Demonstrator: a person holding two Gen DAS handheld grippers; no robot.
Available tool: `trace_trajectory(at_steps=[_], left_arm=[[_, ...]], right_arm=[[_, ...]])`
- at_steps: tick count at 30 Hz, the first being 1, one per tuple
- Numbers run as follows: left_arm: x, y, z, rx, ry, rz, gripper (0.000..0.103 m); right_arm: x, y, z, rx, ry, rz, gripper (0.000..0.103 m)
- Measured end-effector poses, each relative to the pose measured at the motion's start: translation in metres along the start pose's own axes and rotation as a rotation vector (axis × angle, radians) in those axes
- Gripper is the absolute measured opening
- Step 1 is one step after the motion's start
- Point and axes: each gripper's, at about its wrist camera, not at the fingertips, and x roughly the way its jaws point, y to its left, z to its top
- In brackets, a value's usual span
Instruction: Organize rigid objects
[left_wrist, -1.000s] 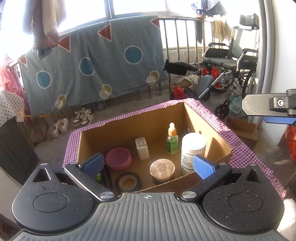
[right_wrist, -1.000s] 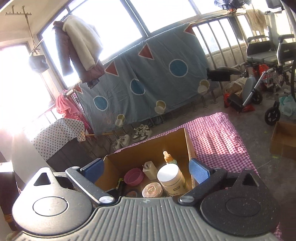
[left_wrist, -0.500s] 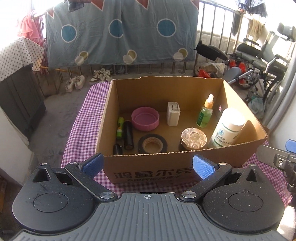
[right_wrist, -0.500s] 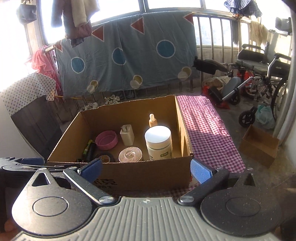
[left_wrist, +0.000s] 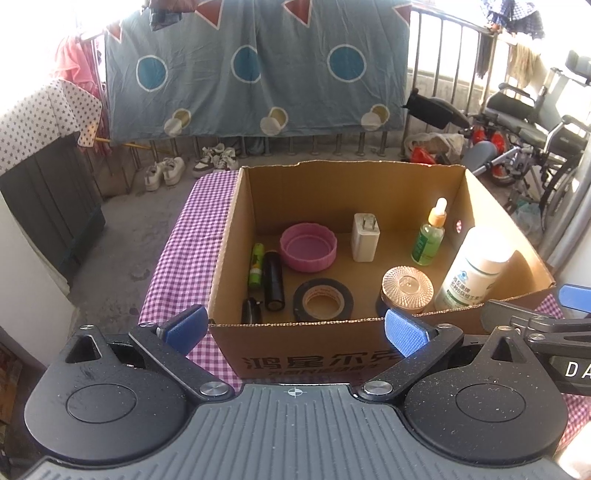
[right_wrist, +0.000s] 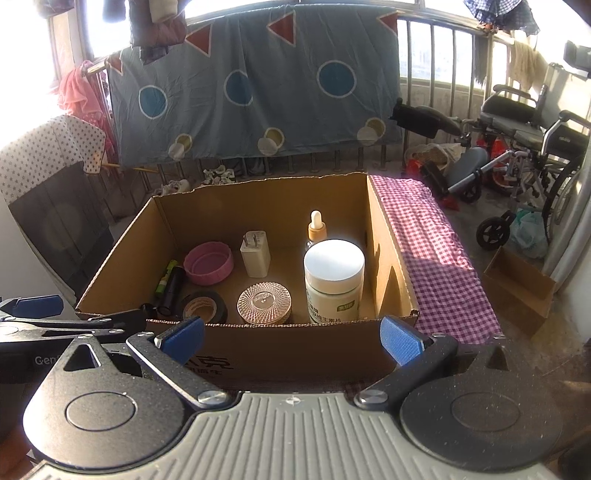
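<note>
- Left gripper (left_wrist: 294, 328) sat nearest the lens, blue-padded fingers spread wide and holding nothing, short of the near wall of the box.
- Right gripper (right_wrist: 290, 336) likewise had its fingers spread apart and empty; it also showed at 3 o'clock in the left wrist view.
- Cardboard box (left_wrist: 314, 350) stood open-topped on a purple checked cloth (left_wrist: 184, 236), with dark printed characters on its near face.
- Inside, near row: black tape roll (left_wrist: 323, 300) lying flat; a faceted glass-lidded jar (left_wrist: 407, 286) just beside it toward 3 o'clock; a white bottle (left_wrist: 476, 269) with a green-and-blue label, upright against the right wall.
- Left side of box floor: black cylinder (left_wrist: 273, 280) lying beside a green marker (left_wrist: 256, 265); a small dark item at the near-left corner, identity unclear.
- Far row: pink lid (left_wrist: 308, 246) open side up, white charger plug (left_wrist: 365, 237) upright, green dropper bottle (left_wrist: 429, 236) upright with an orange collar.
- Beyond, at 12 o'clock: blue sheet (left_wrist: 255, 70) with circles hung on a railing; wheelchair (left_wrist: 532, 122) at 2 o'clock.
- Versus 0.5 s earlier: contents unmoved; both views sat slightly closer to the box, the fingers equally spread.
</note>
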Motion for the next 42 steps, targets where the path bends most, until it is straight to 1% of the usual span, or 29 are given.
trace_trajectory(at_steps=[20,42], left_arm=[[-0.0025,-0.0014,-0.0007,0.009,0.001,0.029,0.102],[-0.0031,-0.0002,-0.0019,-0.004,0.011,0.023,0.102]], right_arm=[[0.0066,-0.0065,0.0041,-0.001,0.025,-0.014,0.103],[0.0062,-0.0075,0.0030,0.000,0.032,-0.020,0.103]])
